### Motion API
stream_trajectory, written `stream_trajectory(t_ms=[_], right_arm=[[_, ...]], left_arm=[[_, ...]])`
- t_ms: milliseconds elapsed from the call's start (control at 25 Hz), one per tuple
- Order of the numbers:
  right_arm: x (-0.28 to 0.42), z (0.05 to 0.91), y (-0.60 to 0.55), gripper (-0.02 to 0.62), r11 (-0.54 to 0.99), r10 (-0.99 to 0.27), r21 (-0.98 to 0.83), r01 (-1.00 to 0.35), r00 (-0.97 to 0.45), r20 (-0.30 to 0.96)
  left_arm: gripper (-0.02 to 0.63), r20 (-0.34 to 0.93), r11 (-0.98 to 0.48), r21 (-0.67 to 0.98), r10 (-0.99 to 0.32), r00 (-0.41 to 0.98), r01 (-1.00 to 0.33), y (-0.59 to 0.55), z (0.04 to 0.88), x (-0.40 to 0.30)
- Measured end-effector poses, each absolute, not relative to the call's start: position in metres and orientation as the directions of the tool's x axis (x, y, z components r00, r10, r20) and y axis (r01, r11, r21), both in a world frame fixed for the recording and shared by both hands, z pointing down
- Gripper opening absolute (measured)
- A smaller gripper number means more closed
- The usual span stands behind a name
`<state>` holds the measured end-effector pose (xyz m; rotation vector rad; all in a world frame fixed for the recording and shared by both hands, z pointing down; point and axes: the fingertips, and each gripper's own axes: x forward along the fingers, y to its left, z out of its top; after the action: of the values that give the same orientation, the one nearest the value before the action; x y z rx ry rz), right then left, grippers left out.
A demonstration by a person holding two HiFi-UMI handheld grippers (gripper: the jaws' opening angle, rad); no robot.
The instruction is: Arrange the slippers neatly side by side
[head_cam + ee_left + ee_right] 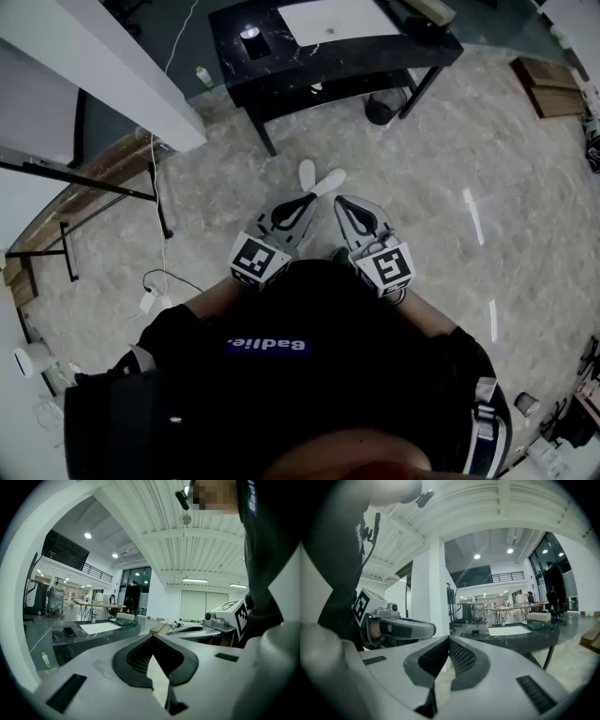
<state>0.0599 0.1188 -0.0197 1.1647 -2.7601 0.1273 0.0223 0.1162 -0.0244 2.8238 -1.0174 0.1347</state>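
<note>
Seen from above, a person standing on a pale marbled floor holds the left gripper and right gripper at chest height, both pointing toward twelve o'clock with jaws pressed together and empty. Two white slippers lie on the floor, showing just beyond the tips at twelve o'clock, near each other but splayed at an angle, with a dark counter farther off the same way. The step probably goes best by opening one gripper, lowering it, pinching the tilted slipper by its edge and swinging it parallel to its mate, ends level.
</note>
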Motion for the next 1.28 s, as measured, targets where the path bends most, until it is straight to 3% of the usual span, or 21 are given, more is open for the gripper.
stream_trajectory(t_ms=[760, 1280], right_arm=[[0.066, 0.026, 0.048, -0.002, 0.656, -0.716, -0.083, -0.75, -0.654, 0.245], [0.074, 0.138, -0.002, 0.0, 0.577, -0.706, -0.17, -0.799, -0.593, 0.387]], left_arm=[[-0.006, 0.139, -0.682, 0.113, -0.709, 0.691, -0.722, 0.041, 0.006, 0.018], [-0.006, 0.171, -0.639, 0.121, -0.74, 0.65, -0.76, -0.01, 0.074, -0.007]])
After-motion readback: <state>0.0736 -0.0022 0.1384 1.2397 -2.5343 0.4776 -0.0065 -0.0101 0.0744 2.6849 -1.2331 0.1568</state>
